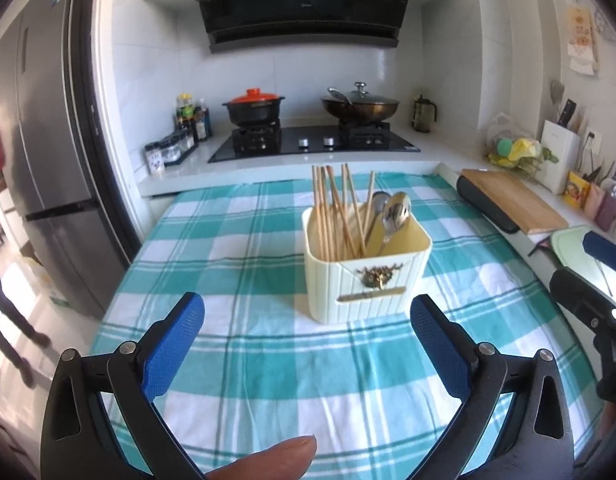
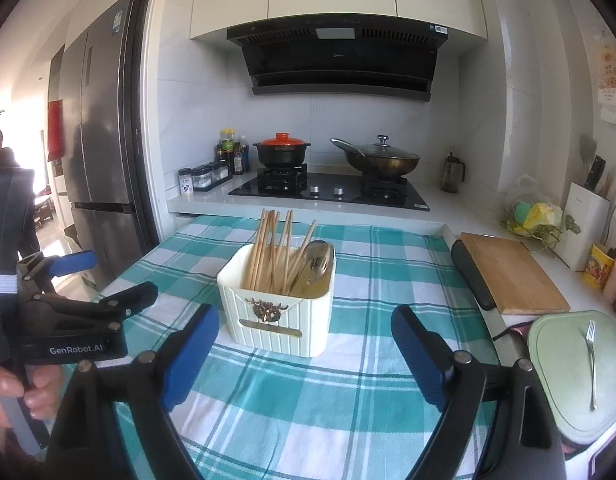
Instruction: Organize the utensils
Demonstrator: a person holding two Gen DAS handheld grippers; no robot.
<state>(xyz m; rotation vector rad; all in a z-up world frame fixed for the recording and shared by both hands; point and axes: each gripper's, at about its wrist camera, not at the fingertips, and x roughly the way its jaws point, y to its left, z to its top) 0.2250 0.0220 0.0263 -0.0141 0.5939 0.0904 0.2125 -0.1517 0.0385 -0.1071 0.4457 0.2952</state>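
Note:
A cream utensil holder (image 1: 365, 276) (image 2: 278, 316) stands on the teal checked cloth (image 1: 248, 248) (image 2: 367, 264). Several wooden chopsticks (image 1: 335, 208) (image 2: 270, 248) fill its left side and metal spoons (image 1: 395, 212) (image 2: 317, 262) lean in its right side. My left gripper (image 1: 308, 316) is open, short of the holder, nothing between its blue pads. My right gripper (image 2: 304, 328) is open too, just short of the holder, and empty. A fork (image 2: 591, 364) lies on a pale green board (image 2: 567, 392) at the right. The left gripper (image 2: 88, 280) shows at the right wrist view's left edge.
Behind the cloth is a hob with a red-lidded pot (image 1: 254, 108) and a wok (image 1: 359, 106). A wooden cutting board (image 1: 511, 200) (image 2: 511, 276) lies on the right counter. Spice jars (image 1: 168, 152) stand at the left, a fridge (image 1: 48, 140) beyond. A person (image 2: 0, 168) stands far left.

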